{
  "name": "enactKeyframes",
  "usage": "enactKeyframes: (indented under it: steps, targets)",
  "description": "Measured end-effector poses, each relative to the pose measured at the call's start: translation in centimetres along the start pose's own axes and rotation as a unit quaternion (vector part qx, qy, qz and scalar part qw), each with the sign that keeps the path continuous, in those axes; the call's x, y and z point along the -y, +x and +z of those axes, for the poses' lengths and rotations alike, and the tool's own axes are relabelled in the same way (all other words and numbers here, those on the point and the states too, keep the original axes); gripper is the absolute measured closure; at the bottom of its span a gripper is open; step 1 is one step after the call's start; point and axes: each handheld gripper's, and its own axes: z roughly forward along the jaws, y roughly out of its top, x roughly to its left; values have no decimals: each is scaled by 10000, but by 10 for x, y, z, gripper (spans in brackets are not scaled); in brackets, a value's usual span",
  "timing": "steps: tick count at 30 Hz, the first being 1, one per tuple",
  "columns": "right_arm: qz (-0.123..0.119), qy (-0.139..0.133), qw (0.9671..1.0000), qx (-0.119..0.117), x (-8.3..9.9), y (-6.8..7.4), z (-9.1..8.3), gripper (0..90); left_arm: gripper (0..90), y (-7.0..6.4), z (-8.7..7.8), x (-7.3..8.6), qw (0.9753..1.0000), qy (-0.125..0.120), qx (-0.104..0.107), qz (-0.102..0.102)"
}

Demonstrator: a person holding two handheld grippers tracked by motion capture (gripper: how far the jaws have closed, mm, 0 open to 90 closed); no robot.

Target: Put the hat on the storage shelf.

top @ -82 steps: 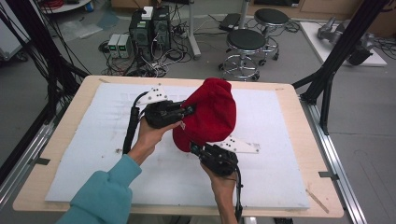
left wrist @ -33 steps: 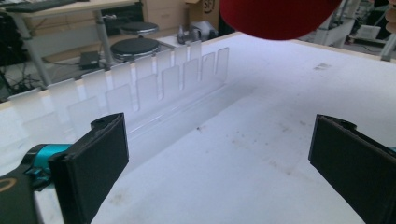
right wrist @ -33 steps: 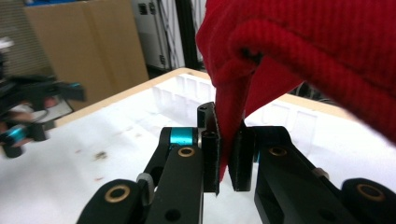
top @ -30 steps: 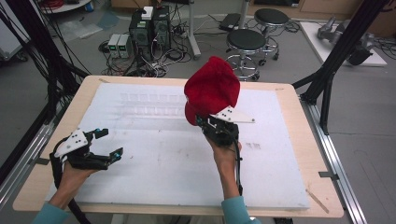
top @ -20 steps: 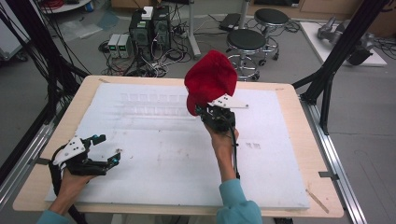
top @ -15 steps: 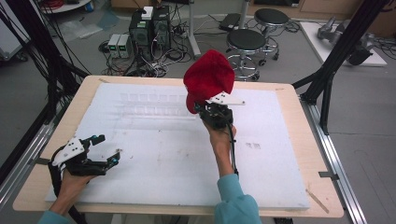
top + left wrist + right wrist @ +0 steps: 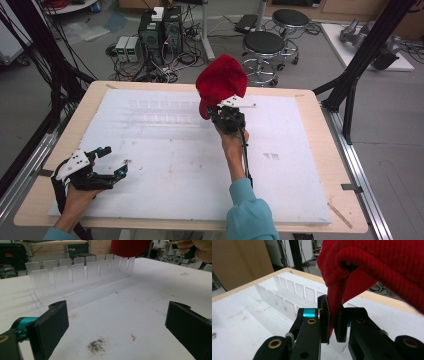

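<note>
High view lays out the whole surface (image 7: pixel 300 200), white-covered, with my two grippers well apart on it. From largest to smallest: the surface, then the clear rack (image 7: pixel 167 112) lying across its far half, then the red hat (image 7: pixel 220 82), then my grippers. My right gripper (image 7: pixel 226 116) holds the hat up above the surface, just past the rack's right end; my left gripper (image 7: pixel 112 162) sits low near the left front corner.

Right gripper view adds what the high one cannot: my right jaws are clamped on a fold of the hat's (image 7: pixel 374 265) brim, the rest bulging above them, with the rack's (image 7: pixel 287 300) slotted walls beyond.

Left gripper view shows my left jaws wide apart with nothing between them, over a smudge of dirt (image 7: pixel 96 346), and the rack (image 7: pixel 82 277) standing upright, the hat (image 7: pixel 130 247) hanging over its far end.
</note>
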Motion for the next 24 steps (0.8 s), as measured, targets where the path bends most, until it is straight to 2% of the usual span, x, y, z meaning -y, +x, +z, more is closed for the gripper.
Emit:
enactKeyframes:
  steps: [10,16,24]
  targets:
    - [-3,40,10000,54,0,3,1,855,53,-1,0,0,10000,3,-8,23]
    - [-155,168,9997,119,-2,7,1,854,53,-1,0,0,10000,5,-11,29]
    - [-149,359,9991,147,3,9,10,854,53,-1,0,0,10000,1,1,37]
